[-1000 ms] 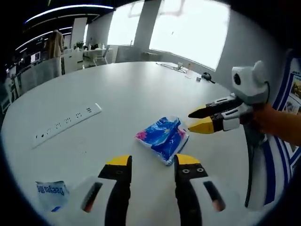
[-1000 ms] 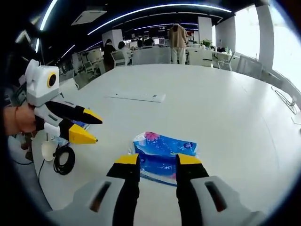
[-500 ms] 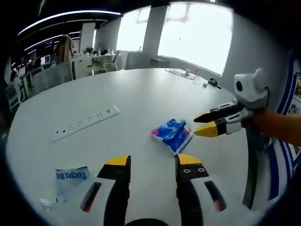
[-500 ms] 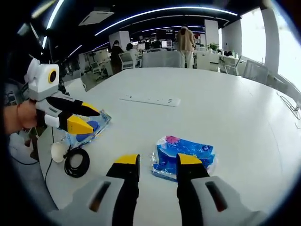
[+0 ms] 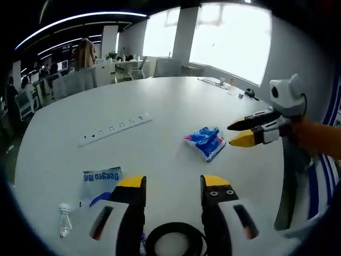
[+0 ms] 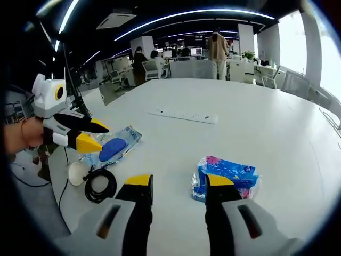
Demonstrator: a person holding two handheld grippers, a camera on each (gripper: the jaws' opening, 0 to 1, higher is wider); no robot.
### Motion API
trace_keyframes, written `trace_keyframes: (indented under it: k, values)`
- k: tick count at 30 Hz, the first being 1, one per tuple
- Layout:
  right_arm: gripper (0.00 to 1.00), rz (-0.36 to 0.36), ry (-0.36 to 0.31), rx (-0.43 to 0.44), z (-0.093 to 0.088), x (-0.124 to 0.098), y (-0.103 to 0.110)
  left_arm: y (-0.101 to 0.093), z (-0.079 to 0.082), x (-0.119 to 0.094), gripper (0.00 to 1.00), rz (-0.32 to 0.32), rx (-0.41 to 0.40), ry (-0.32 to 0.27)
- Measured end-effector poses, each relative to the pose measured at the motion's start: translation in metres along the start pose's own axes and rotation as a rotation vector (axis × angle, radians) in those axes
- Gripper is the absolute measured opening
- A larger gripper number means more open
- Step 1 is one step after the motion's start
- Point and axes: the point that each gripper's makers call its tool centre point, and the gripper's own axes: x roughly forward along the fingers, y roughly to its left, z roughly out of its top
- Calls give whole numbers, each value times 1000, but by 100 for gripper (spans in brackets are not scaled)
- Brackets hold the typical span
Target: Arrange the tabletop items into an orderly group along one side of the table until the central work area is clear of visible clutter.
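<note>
A blue and pink tissue pack (image 5: pixel 206 142) (image 6: pixel 226 177) lies on the white round table (image 5: pixel 176 106). My right gripper (image 6: pixel 175 184) is open just short of the pack; it also shows in the left gripper view (image 5: pixel 241 132), beside the pack. My left gripper (image 5: pixel 168 185) is open above a black coiled cable (image 5: pixel 176 239), apart from the pack, and appears in the right gripper view (image 6: pixel 91 134). A clear packet with blue print (image 5: pixel 99 179) (image 6: pixel 114 146), a small clear bottle (image 5: pixel 64 218) and a white power strip (image 5: pixel 113 128) (image 6: pixel 183 115) lie on the table.
In the right gripper view the black cable coil (image 6: pixel 100 184) and a white cup (image 6: pixel 78 172) sit near the table edge. A cable and small items (image 5: pixel 224 84) lie at the far side by the window. People and desks stand beyond the table.
Both views have pulled back from the tissue pack, which stays on the table. The packet, bottle and cable coil have come into the left gripper view. Both grippers stay open.
</note>
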Motion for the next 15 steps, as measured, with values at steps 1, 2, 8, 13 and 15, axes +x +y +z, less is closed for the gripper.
trace_keyframes:
  k: [1,2,8,13,15]
  values:
    - [38,5,1,-1,0,0,3,1,-2,-3,41,5,-4,1]
    - [39,14,0,-1,0,0,8,4,-5,-6,41,11,-11,3]
    - [39,54,16,-18,-6,4,32,9,-21,-25,41,48,-15,20]
    - [39,82,26,-27,-9,7,47,14,-37,-40,41,76,-25,33]
    - [39,93,34,-33,-11,9,54,15,-44,-46,41,87,-28,42]
